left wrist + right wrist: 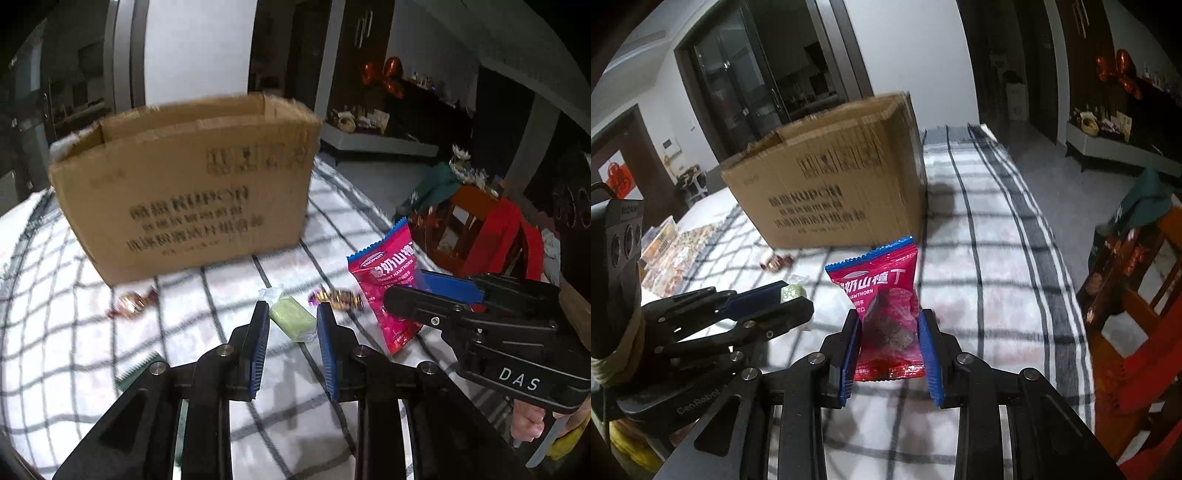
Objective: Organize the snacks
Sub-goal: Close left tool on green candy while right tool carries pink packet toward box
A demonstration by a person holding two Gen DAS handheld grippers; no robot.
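Observation:
An open cardboard box (192, 192) stands on the checked tablecloth (92, 350); it also shows in the right wrist view (842, 184). My left gripper (292, 314) has its fingers on either side of a pale green wrapped snack (291, 319) on the cloth. My right gripper (891, 317) is shut on a pink hawthorn snack packet (886, 310) and holds it upright above the cloth; the packet also shows in the left wrist view (388, 280). Two wrapped candies (129, 304) (336, 297) lie in front of the box.
A red wooden chair (1137, 314) stands at the table's right edge. More snacks and a plastic container (665, 243) lie at the table's left side. A dark green serrated wrapper edge (136, 369) lies near my left gripper.

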